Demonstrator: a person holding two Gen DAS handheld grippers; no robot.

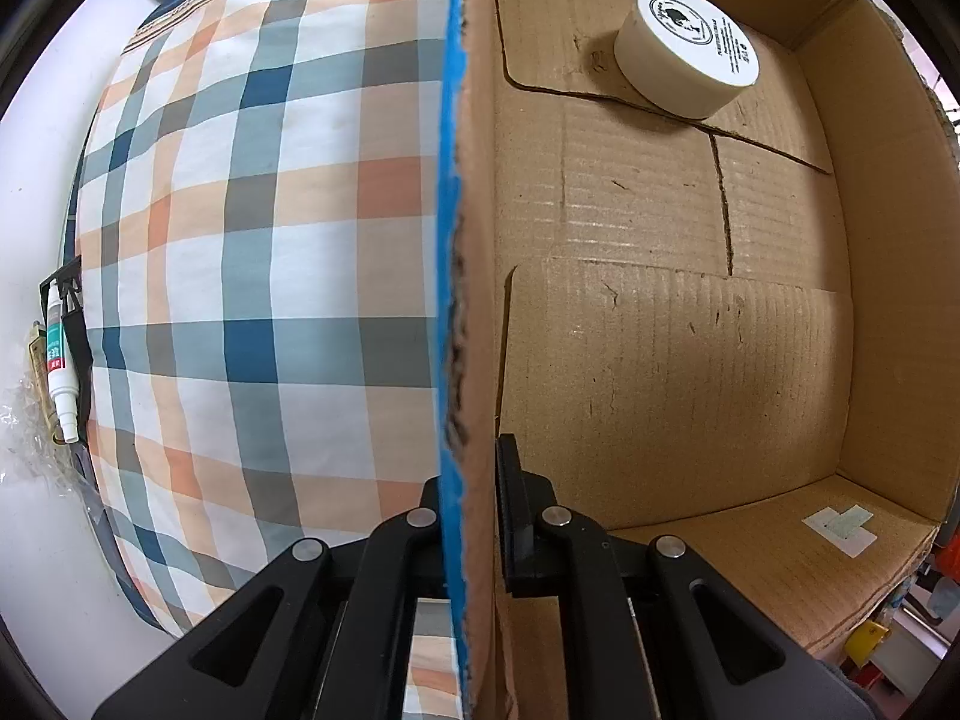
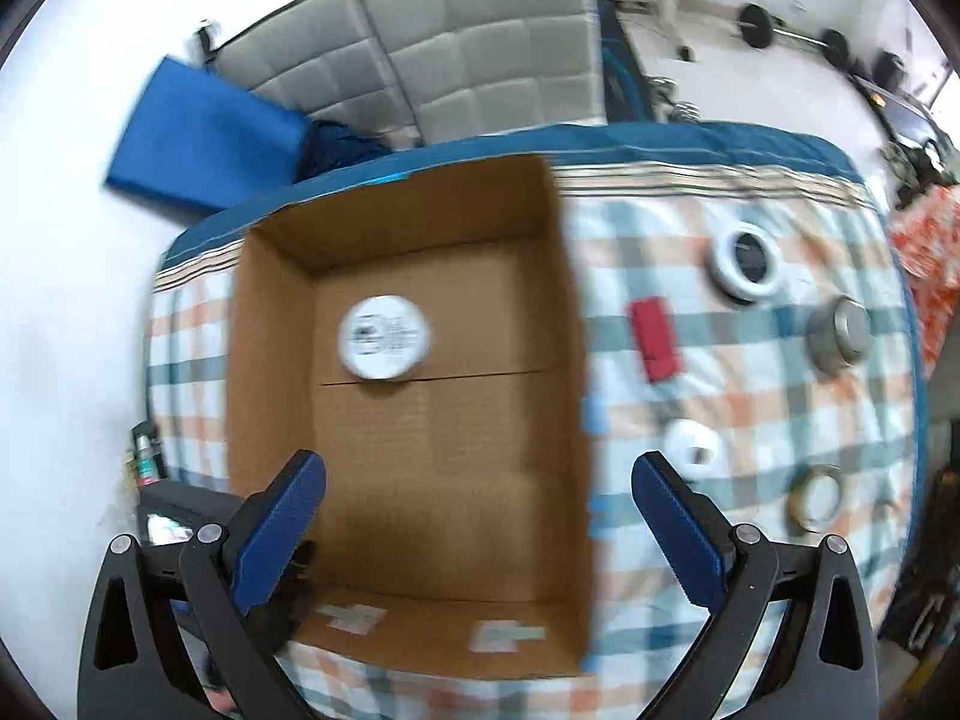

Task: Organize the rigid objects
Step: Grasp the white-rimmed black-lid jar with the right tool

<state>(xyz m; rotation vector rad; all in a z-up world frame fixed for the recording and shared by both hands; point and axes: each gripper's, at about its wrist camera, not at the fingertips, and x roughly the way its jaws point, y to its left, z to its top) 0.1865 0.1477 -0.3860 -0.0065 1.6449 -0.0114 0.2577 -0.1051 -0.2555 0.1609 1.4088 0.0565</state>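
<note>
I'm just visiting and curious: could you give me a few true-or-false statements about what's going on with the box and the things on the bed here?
1. The cardboard box holds one white round container. True.
2. The left gripper hangs open above the box. False: it is shut on the box's side wall.
3. The right gripper is open and holds nothing. True.
4. The red block lies inside the box. False: it lies on the checked cover beside the box.
5. The metal bowl sits outside the box. True.
</note>
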